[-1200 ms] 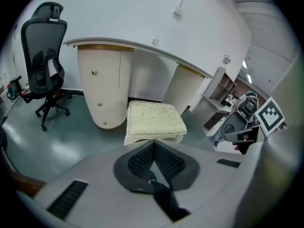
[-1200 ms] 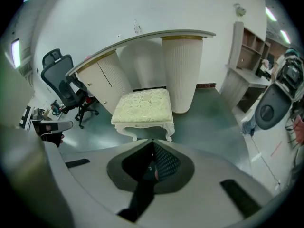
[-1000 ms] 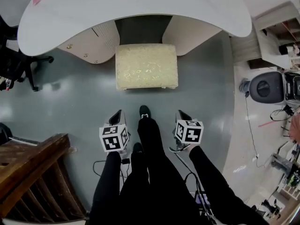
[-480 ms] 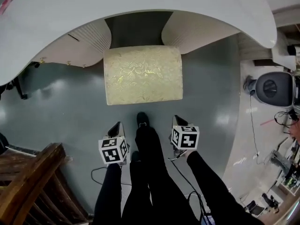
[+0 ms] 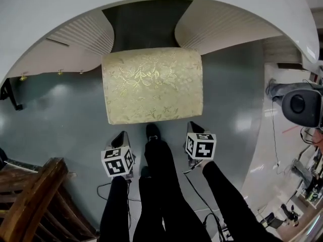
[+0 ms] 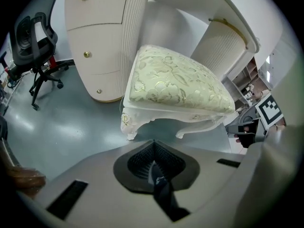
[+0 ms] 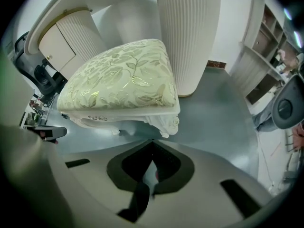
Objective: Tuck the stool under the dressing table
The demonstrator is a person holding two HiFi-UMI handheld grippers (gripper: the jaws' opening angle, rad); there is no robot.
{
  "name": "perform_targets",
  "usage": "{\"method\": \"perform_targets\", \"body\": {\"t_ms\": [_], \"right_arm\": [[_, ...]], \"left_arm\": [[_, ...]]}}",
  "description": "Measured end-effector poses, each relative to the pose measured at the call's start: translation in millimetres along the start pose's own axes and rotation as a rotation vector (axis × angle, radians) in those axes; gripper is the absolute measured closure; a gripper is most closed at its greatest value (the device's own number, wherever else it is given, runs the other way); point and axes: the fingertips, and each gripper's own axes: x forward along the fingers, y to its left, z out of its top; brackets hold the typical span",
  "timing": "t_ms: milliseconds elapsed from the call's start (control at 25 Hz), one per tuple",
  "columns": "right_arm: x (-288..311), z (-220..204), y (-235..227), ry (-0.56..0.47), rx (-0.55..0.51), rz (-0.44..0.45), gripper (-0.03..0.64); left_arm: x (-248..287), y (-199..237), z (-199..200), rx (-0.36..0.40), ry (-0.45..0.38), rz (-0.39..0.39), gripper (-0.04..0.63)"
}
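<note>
Both claws are closed, jaws meeting tip to tip with nothing between them; this applies to the left claw (image 5: 122,137) and the right claw (image 5: 193,130) alike.

1. Change over the last second: the person has stepped forward. In the head view the stool (image 5: 151,84) now fills more of the frame, and its near edge lies just ahead of both claws, where before it was well apart from them. The stool itself shows no shift against the dressing table (image 5: 50,14). The approach appears complete; the push has not begun.

2. Stool position: it stands on the floor (image 5: 65,105), with its far edge at the mouth of the knee recess (image 5: 146,24) between the two fluted pedestals (image 5: 86,34). Most of the seat is clear of the tabletop.

3. Relative position: the left claw faces the near left corner and the right claw the near right corner. Neither touches the stool. One shoe (image 5: 153,131) sits between the claws, at the seat's near edge.
</note>
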Motion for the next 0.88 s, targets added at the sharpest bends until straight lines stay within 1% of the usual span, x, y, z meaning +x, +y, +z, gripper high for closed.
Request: {"method": "perform_targets", "body": {"t_ms": [200,360,440,640,880], "right_arm": [[15,9,-2,0.011,-0.018,-0.005,0.612],[18,16,-5,0.007,-0.019,-0.03,0.612],[17,20,-2,0.003,-0.008,-0.015,0.612],[19,31,0,-0.015,0.014,-0.007,0.612],[20,28,0,0.019,0.072,0.033,0.612]], "left_arm": [[17,6,-2,-0.009,0.025,0.015,0.588],[28,8,5,-0.024,0.032,0.013,0.588],[32,7,11,-0.029,0.032,0.008,0.588],[47,6,25,-0.003,0.037,-0.024,0.588],[47,4,24,0.03,0.071,-0.036,0.588]]}}
